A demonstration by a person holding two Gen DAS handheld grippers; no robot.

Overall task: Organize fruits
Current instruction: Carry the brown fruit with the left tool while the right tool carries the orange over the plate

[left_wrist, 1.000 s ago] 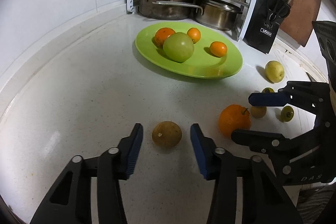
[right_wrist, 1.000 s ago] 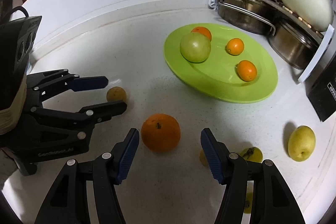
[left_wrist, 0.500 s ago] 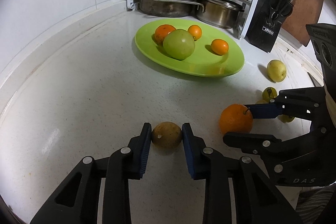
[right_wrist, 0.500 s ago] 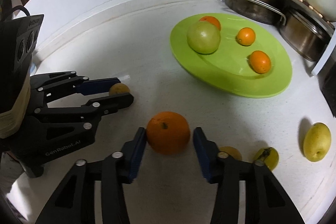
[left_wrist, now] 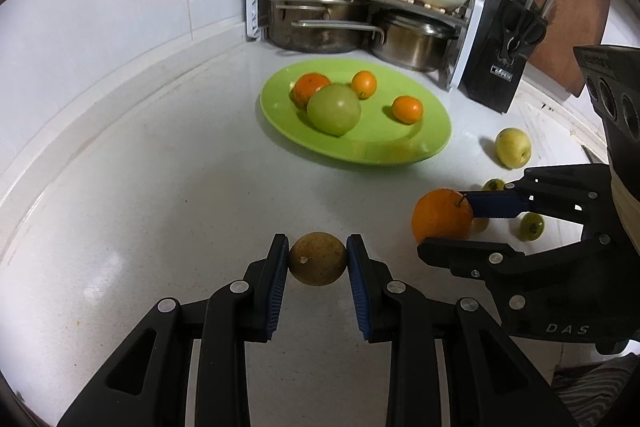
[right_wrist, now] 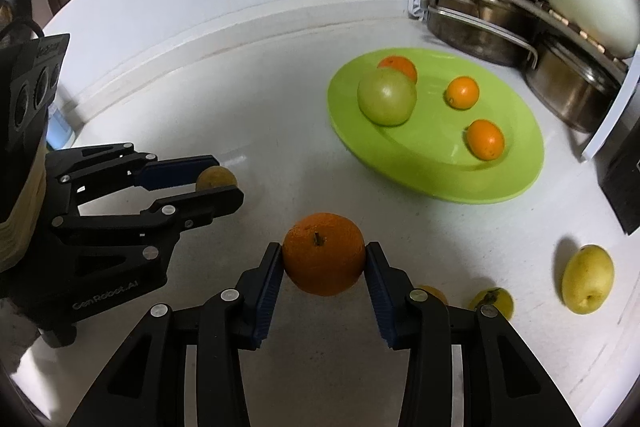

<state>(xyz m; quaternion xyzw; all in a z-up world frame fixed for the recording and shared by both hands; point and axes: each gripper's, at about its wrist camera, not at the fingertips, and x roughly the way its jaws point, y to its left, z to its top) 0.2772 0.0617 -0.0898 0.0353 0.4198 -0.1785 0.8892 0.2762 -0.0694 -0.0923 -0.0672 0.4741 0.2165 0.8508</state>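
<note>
My left fingers clamp a brown fruit, my right fingers an orange; next, I judge, both go to the green plate.

Glossy green plate, shiny metal pots, speckled matt countertop.

The right hand-held gripper reads "DAS"; the left hand-held gripper reads "GenRobot.AI".

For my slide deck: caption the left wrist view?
Left tool clamps a brown fruit while right tool grips an orange near the green plate.
</note>
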